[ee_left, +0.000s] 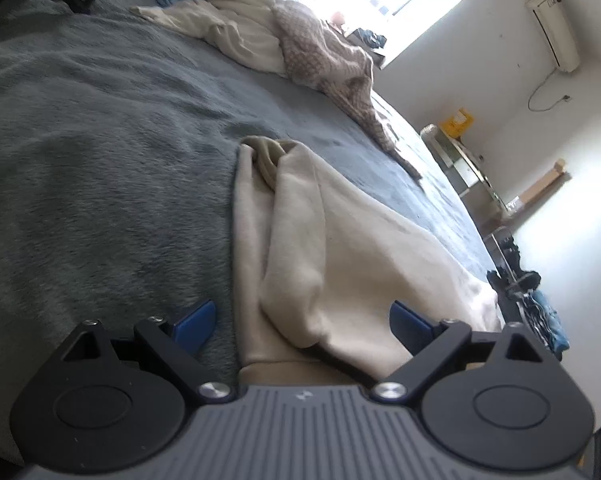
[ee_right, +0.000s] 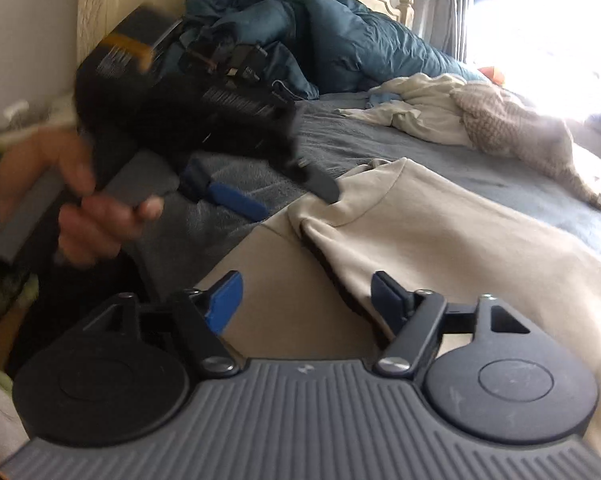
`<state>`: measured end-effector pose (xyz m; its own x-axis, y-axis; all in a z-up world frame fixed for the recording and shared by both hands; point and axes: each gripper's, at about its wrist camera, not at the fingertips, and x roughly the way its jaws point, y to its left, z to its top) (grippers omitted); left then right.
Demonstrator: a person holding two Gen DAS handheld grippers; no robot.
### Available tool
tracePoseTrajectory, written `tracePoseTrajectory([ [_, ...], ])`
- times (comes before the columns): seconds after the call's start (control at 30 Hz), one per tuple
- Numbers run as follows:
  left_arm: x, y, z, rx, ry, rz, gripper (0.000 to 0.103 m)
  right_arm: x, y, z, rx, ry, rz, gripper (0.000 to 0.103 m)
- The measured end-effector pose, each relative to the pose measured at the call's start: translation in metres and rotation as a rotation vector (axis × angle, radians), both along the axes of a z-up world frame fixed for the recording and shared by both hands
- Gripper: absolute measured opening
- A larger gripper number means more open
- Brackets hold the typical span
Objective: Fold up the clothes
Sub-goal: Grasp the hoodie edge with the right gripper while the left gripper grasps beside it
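Observation:
A beige garment [ee_left: 300,220] lies partly folded on the grey bed cover [ee_left: 100,160], with a bunched end pointing away from me. My left gripper [ee_left: 302,320] is open wide, and a fold of the garment lies loose between its blue pads. In the right wrist view the same garment [ee_right: 440,232] spreads to the right, one edge folded over. My right gripper [ee_right: 304,298] is open just above it, its pads clear of the cloth. A hand [ee_right: 88,200] holds the left gripper [ee_right: 280,196], blurred, at the garment's far corner.
A heap of white clothes [ee_right: 420,108] and a knitted beige piece [ee_right: 512,128] lie further up the bed. A blue duvet [ee_right: 320,28] is bunched against the cream headboard [ee_right: 100,0]. Beyond the bed's edge stand a side table [ee_left: 460,160] and dark items on the floor [ee_left: 516,276].

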<state>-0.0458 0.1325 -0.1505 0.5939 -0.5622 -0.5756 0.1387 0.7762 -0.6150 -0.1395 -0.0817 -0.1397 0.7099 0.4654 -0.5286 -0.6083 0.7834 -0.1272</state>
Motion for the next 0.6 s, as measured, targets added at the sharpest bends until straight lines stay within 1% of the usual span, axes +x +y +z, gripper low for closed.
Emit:
tracePoseTrajectory([
  [0.07, 0.005, -0.003, 0.000, 0.009, 0.018, -0.017, 0.094, -0.004, 0.009, -0.002, -0.027, -0.032, 0.002, 0.079],
  [0.17, 0.011, -0.008, 0.002, 0.014, 0.035, -0.048, 0.093, -0.008, 0.022, -0.006, -0.061, -0.073, 0.003, 0.082],
  [0.27, 0.016, -0.011, 0.003, -0.031, 0.057, -0.080, 0.092, -0.013, 0.032, -0.008, -0.079, -0.091, 0.016, 0.082],
  [0.37, 0.020, -0.009, 0.003, -0.071, 0.083, -0.091, 0.092, -0.025, 0.039, -0.010, -0.098, -0.137, 0.047, 0.082],
  [0.43, 0.022, -0.005, 0.003, -0.113, 0.101, -0.096, 0.091, -0.036, 0.043, -0.013, -0.103, -0.174, 0.074, 0.083],
  [0.53, 0.026, -0.001, 0.004, -0.178, 0.118, -0.101, 0.091, -0.047, 0.053, -0.023, -0.173, -0.219, 0.091, 0.084],
  [0.6, 0.027, 0.000, 0.005, -0.203, 0.122, -0.106, 0.091, -0.052, 0.059, -0.032, -0.232, -0.252, 0.093, 0.084],
])
